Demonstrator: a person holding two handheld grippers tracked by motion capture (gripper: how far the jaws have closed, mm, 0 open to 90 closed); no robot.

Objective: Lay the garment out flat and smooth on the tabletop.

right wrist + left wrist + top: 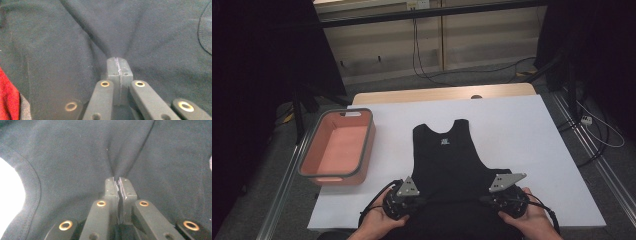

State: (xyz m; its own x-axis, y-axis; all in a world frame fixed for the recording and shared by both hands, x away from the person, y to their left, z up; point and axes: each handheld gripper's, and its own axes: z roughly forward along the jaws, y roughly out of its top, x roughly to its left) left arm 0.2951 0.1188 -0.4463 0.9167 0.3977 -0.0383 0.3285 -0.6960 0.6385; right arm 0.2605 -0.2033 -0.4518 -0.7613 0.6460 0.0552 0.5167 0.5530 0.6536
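1. Grabbing is done: our left gripper [119, 185] and right gripper [119, 65] each pinch a fold of the black vest [451, 155].
2. Vest lies flat ahead of both grippers.
3. Folding or lifting still waits, we think.

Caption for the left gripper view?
Left hand-held gripper pinching a fold of the black sleeveless top.

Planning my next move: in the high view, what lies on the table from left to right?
Pink basket → left gripper, shut on the black vest → right gripper, also shut on the vest, all on the white table.
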